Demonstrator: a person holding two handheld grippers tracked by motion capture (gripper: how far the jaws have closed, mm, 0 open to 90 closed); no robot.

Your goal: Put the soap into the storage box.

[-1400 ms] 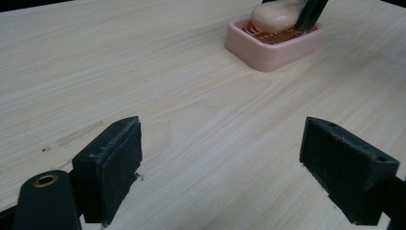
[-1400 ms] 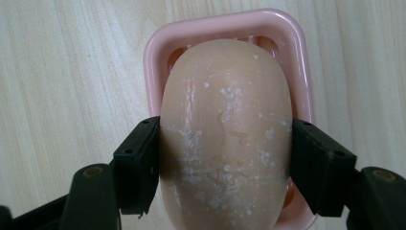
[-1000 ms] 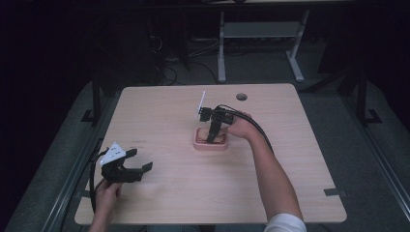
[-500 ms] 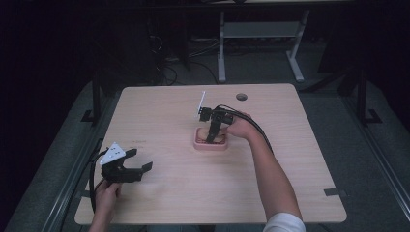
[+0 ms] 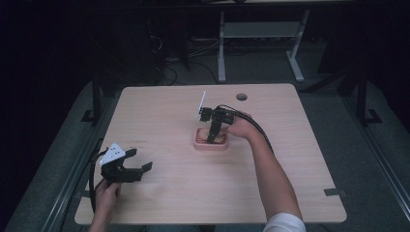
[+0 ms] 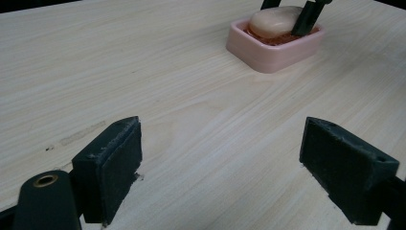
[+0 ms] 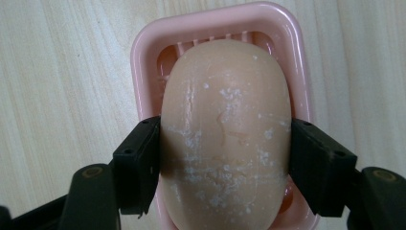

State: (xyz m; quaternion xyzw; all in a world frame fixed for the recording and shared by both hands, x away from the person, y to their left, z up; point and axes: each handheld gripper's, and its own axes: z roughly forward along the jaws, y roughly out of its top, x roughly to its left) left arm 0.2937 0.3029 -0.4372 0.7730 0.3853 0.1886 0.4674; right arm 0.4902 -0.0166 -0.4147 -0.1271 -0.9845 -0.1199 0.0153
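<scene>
A pale oval bar of soap [image 7: 225, 139] lies in a pink soap dish [image 7: 139, 76] near the middle of the table. My right gripper [image 7: 225, 167] points straight down into the dish, its two black pads pressed against the soap's sides. The high view shows that gripper [image 5: 212, 137] standing over the soap dish [image 5: 199, 143]. In the left gripper view the soap [image 6: 273, 21] and the dish [image 6: 268, 50] sit far off, with the right gripper's fingers [image 6: 306, 19] beside the soap. My left gripper [image 5: 138, 166] rests open near the table's front left, nothing between its jaws.
The wooden table [image 5: 159, 116] has a round cable hole [image 5: 241, 96] near its far edge. A white table frame [image 5: 256, 34] and cables lie on the dark floor beyond. A strip of tape [image 5: 336, 192] marks the front right corner.
</scene>
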